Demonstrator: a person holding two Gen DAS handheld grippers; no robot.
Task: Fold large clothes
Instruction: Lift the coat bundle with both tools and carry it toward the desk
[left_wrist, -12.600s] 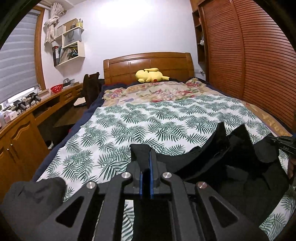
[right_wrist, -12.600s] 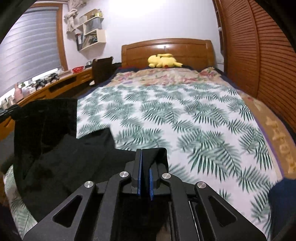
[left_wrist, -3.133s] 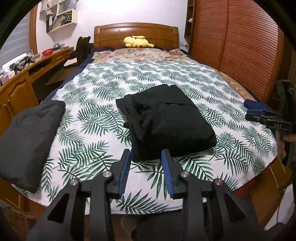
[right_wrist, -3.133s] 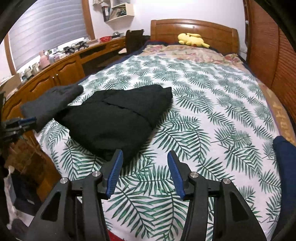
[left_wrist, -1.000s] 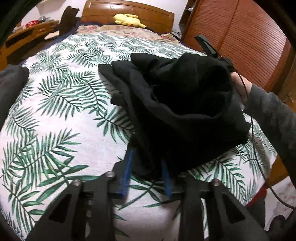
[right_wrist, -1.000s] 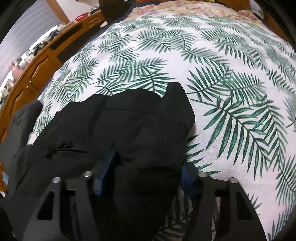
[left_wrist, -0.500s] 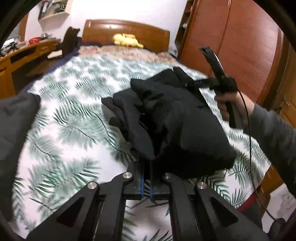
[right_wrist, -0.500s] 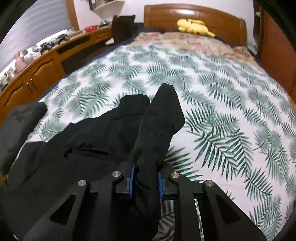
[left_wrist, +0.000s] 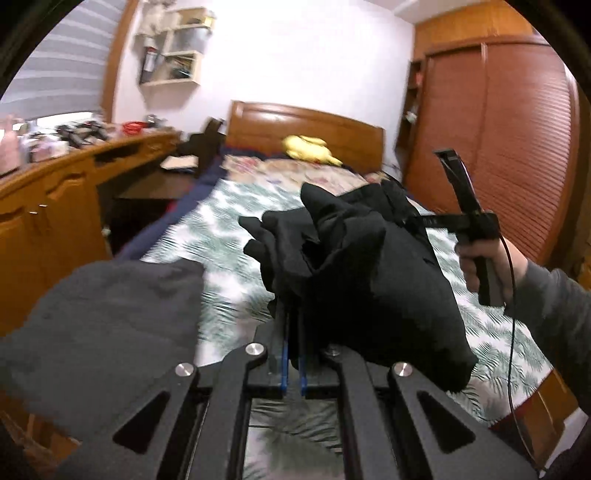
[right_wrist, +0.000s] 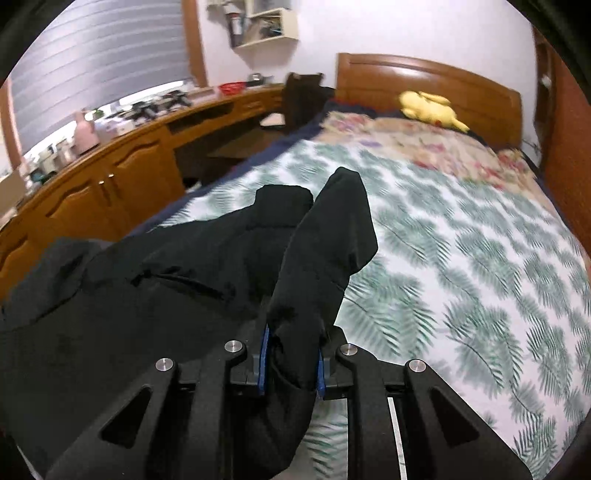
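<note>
A folded black garment (left_wrist: 373, 280) hangs bundled in the air above the fern-print bed (left_wrist: 221, 236), held from both ends. My left gripper (left_wrist: 292, 354) is shut on a thin edge of it near the camera. In the left wrist view the right gripper (left_wrist: 417, 220) reaches into the garment's far side, gripped by a hand in a grey sleeve. Seen from the right wrist, the right gripper (right_wrist: 291, 363) is shut on a thick fold of the black garment (right_wrist: 207, 258), which drapes away to the left. Its pads are mostly hidden by cloth.
A dark grey folded garment (left_wrist: 99, 332) lies at the bed's near left corner. A wooden desk with cabinets (right_wrist: 110, 184) runs along the left. A louvred wardrobe (left_wrist: 517, 155) stands on the right. A yellow plush toy (right_wrist: 430, 105) lies by the headboard (right_wrist: 424, 79).
Both grippers closed on the black garment where it lay on the bed, then rose together and lifted the bundle clear of the bedspread. The views tipped up toward the headboard.
</note>
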